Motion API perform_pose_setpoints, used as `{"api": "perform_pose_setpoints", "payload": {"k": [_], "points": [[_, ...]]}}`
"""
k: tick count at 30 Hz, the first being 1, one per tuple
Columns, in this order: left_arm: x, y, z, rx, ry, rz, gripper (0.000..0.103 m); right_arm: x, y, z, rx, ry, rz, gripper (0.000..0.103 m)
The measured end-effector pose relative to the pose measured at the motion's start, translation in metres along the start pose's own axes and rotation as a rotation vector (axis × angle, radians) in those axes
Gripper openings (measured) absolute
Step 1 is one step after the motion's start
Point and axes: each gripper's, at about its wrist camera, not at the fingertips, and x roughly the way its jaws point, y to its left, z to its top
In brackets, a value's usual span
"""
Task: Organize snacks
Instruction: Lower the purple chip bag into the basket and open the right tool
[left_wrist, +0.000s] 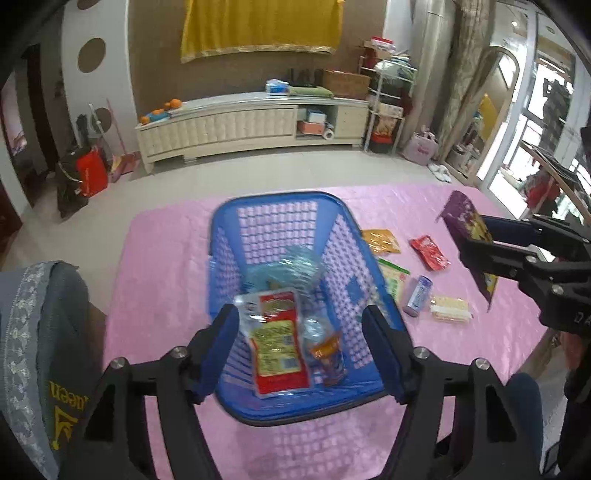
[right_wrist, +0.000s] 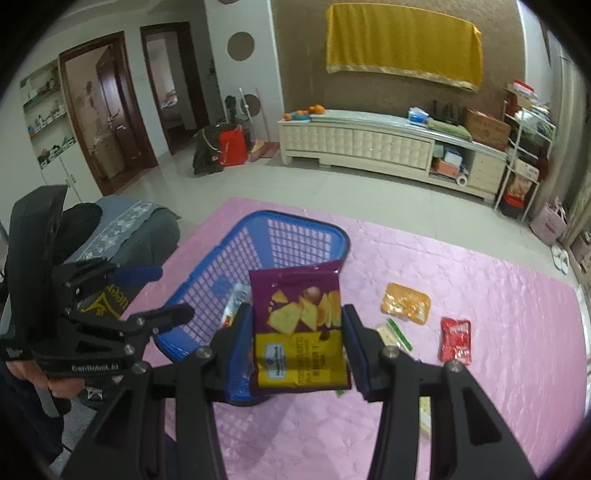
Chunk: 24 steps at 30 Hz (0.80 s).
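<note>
My right gripper (right_wrist: 297, 345) pinches a purple chip bag (right_wrist: 301, 328) upright, long axis vertical. The blue basket (right_wrist: 207, 284) lies ahead-left of it, directly beneath my left gripper (left_wrist: 301, 349), whose jaws stand apart, empty, over a red-yellow packet (left_wrist: 279, 343) inside.

A pink quilted table (left_wrist: 166, 258) carries a blue basket (left_wrist: 236, 206) ahead of the left fingers, with orange (left_wrist: 380, 240), red (left_wrist: 430, 253), green-edged (left_wrist: 395, 277) packets, a small bottle (left_wrist: 417, 295) and wafers (left_wrist: 448, 308) right of them.
</note>
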Motion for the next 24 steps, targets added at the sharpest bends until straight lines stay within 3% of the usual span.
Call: {"api": "perform_pose_setpoints", "payload": {"k": [10, 24], "points": [[0.005, 0.037, 0.019, -0.062, 0.002, 0.031, 0.067, 0.039, 0.019, 0.035, -0.12, 0.05, -0.008, 0.052], [0.065, 0.07, 0.023, -0.135, 0.09, 0.055, 0.067, 0.13, 0.013, 0.054, -0.177, 0.175, -0.013, 0.052]]}}
